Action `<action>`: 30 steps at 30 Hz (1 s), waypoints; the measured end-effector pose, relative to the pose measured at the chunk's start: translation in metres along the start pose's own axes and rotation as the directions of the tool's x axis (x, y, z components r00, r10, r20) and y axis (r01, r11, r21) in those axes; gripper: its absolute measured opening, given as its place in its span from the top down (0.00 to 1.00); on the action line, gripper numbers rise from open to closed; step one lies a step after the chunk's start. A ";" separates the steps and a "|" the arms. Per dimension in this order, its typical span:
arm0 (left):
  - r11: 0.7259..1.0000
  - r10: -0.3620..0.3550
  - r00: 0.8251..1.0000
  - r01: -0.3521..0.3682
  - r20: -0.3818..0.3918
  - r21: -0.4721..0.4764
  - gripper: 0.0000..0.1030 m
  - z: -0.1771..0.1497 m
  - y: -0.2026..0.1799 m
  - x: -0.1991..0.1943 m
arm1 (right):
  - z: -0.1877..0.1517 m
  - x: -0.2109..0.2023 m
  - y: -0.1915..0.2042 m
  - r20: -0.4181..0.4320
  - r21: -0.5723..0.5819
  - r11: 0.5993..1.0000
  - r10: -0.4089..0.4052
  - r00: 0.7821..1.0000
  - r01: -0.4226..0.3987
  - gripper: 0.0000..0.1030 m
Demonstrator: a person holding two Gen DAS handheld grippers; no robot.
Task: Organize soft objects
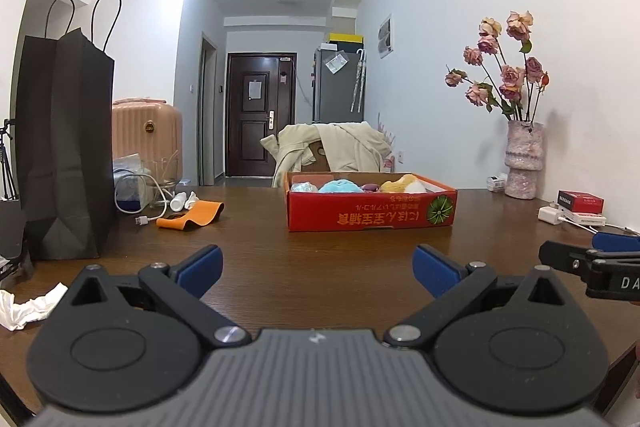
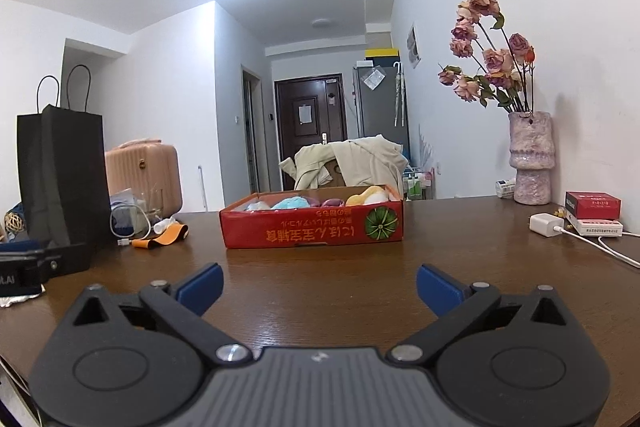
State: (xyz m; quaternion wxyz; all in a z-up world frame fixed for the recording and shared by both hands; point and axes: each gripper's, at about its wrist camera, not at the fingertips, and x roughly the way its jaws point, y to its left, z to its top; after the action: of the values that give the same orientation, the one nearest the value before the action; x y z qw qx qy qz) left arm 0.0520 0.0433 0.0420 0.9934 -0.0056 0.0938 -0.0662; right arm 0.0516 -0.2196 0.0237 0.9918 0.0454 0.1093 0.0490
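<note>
A shallow red cardboard box [image 1: 370, 217] [image 2: 312, 229] sits in the middle of the brown wooden table. Inside lie several soft toys: a light blue one [image 1: 340, 185] [image 2: 290, 203], a purple one [image 1: 370, 187], a yellow and white one [image 1: 404, 183] [image 2: 370, 195]. My left gripper [image 1: 318, 273] stands open low over the table, well short of the box, nothing between its blue pads. My right gripper [image 2: 320, 291] is open wide too, also empty. Its fingers [image 1: 576, 261] show at the right edge of the left wrist view.
A black paper bag [image 1: 64, 147] stands at the left with a charger cable [image 1: 140, 205], an orange strap [image 1: 192, 215] and small bottles beside it. Crumpled white paper [image 1: 28, 307] lies near left. A vase of dried roses [image 2: 530, 159], small red boxes [image 2: 592, 205] and a white charger [image 2: 546, 225] stand at the right.
</note>
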 end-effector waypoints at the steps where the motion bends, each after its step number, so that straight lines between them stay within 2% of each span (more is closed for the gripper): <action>1: 1.000 0.001 1.000 -0.001 0.002 0.000 0.00 0.000 0.000 0.000 | -0.001 0.000 0.001 0.000 -0.003 1.000 0.003 1.000 -0.003 0.00; 30: 1.000 0.003 1.000 -0.003 0.003 0.001 0.00 0.000 0.000 0.000 | -0.007 0.004 0.003 -0.026 -0.010 1.000 0.007 1.000 -0.007 0.00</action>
State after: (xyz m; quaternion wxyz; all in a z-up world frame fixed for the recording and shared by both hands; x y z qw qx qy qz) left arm 0.0523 0.0438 0.0422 0.9936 -0.0049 0.0923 -0.0648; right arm 0.0534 -0.2157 0.0168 0.9903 0.0400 0.1218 0.0535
